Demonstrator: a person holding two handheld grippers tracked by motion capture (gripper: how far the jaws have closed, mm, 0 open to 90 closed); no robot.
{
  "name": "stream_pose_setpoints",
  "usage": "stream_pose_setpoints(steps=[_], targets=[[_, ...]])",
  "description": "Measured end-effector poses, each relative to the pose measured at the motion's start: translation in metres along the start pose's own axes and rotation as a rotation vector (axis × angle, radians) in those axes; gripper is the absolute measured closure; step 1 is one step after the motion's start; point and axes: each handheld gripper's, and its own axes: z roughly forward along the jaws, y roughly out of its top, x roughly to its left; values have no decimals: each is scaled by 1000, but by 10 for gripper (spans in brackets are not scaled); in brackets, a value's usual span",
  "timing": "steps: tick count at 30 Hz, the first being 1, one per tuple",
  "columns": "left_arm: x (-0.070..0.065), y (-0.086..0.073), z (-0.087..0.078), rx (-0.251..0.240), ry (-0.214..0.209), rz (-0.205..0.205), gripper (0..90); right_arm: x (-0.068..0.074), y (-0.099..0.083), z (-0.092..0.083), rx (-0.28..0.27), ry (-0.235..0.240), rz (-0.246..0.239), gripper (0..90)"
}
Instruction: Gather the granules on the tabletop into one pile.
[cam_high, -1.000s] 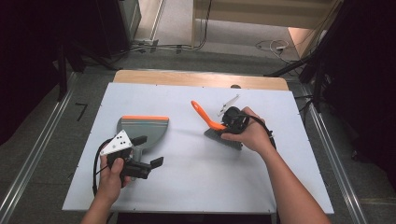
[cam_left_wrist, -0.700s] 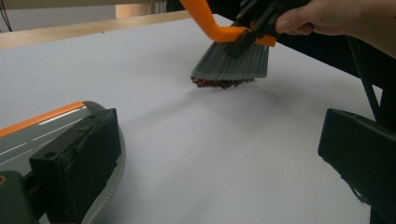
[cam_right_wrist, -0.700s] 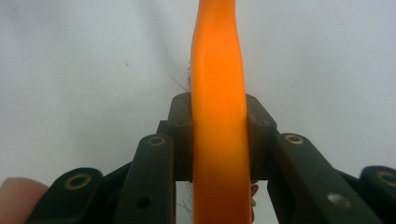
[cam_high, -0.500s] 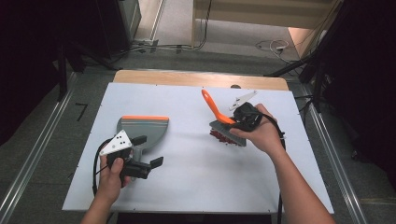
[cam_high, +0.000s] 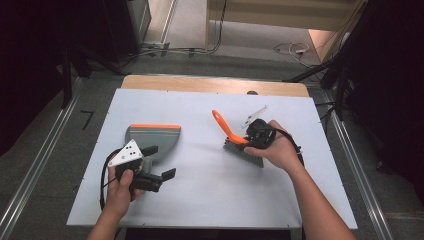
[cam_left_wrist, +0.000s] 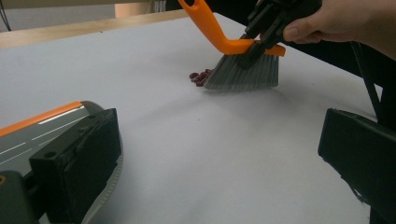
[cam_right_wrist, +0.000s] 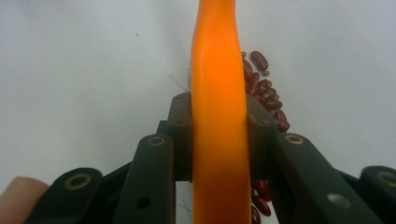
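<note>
Orange brush handle (cam_right_wrist: 218, 116) sits clamped in my right gripper (cam_high: 256, 136), bristles (cam_left_wrist: 243, 74) down beside the red beans (cam_left_wrist: 200, 77) so I can sweep them. My left gripper (cam_high: 150, 167) waits open by the dustpan (cam_high: 152, 140), ready to steady it.

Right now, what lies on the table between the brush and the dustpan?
A small heap of red beans sits against the brush bristles on the dustpan side, seen from the left gripper view. The high view shows bare white table beyond that.
</note>
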Motion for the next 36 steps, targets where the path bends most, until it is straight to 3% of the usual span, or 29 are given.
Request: stream_pose_setpoints(steps=[3, 6, 12, 14, 17, 19, 22, 23, 26, 31, 36], targets=[[1, 0, -1, -1, 2, -1, 0, -1, 0, 5, 7, -9, -36, 684], [2, 0, -2, -6, 0, -1, 0, -3, 0, 4, -10, -20, -38, 684], [1, 1, -2, -9, -1, -3, 0, 0, -4, -18, -86, -45, 7, 684], [1, 1, -2, -8, 0, -3, 0, 1, -7, -27, -119, -95, 50, 684], [1, 1, -2, -6, 1, -3, 0, -1, -12, -41, -162, -213, 160, 683], [0, 1, -1, -7, 0, -4, 0, -5, -17, -46, -162, -255, 234, 682], [0, 1, -1, -7, 1, 0, 0, -11, -26, -46, -115, -341, 328, 684], [0, 1, -1, -7, 0, -1, 0, -13, -28, -45, -103, -349, 364, 684], [0, 1, -1, -6, 2, -1, 0, -19, -36, -39, -92, -340, 532, 684], [1, 1, -1, -4, 2, -1, 0, -18, -37, -22, -32, -451, 572, 685], [1, 1, -2, 1, 4, 2, 0, -14, -30, -10, -47, -467, 614, 686]])
